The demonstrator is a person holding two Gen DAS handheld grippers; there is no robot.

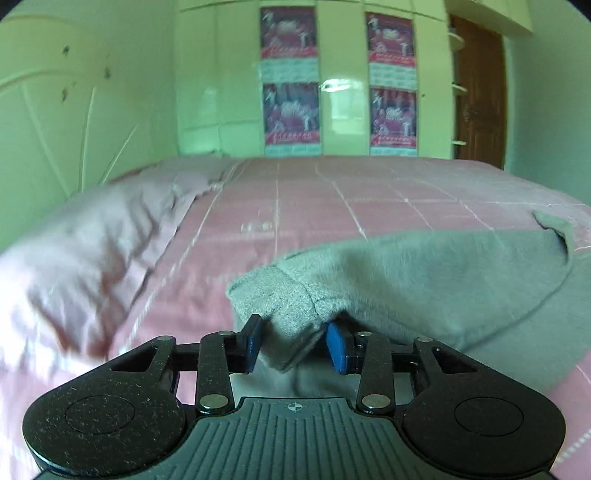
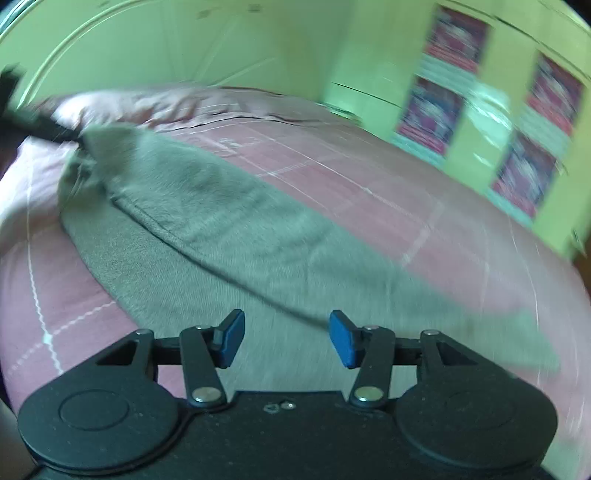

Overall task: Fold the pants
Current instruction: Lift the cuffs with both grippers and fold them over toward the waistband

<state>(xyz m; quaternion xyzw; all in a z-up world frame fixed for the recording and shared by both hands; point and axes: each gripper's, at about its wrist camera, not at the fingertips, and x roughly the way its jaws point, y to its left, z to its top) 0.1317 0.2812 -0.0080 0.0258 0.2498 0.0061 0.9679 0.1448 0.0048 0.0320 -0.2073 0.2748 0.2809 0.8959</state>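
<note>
The grey pants [image 1: 424, 280] lie on a bed covered by a pink checked bedspread [image 1: 332, 199]; the garment runs as a long strip across the bed, with one layer doubled over another so that a folded edge shows along its length in the right wrist view [image 2: 207, 206].

Left tongs [image 1: 293, 341]: the two blue pads stand apart; a corner of the grey cloth hangs between them, close against the right pad [image 1: 336, 347]; whether either pad presses on the cloth cannot be told from the left wrist view, and the cloth looks loose rather than pinched.

Right tongs [image 2: 286, 339]: the blue pads stand clearly apart above the grey cloth; nothing is clamped between them.

At the far end of the pants in the right wrist view a dark, blurred object [image 2: 40, 125] meets the cloth; its detail is too smeared to identify.

Surroundings: a pink pillow [image 1: 92, 236] at the left of the bed; a pale green wall behind it; pale cupboard doors bearing four pink posters [image 1: 290, 33]; a brown wooden door [image 1: 480, 92] at the right. Both views are blurred.
</note>
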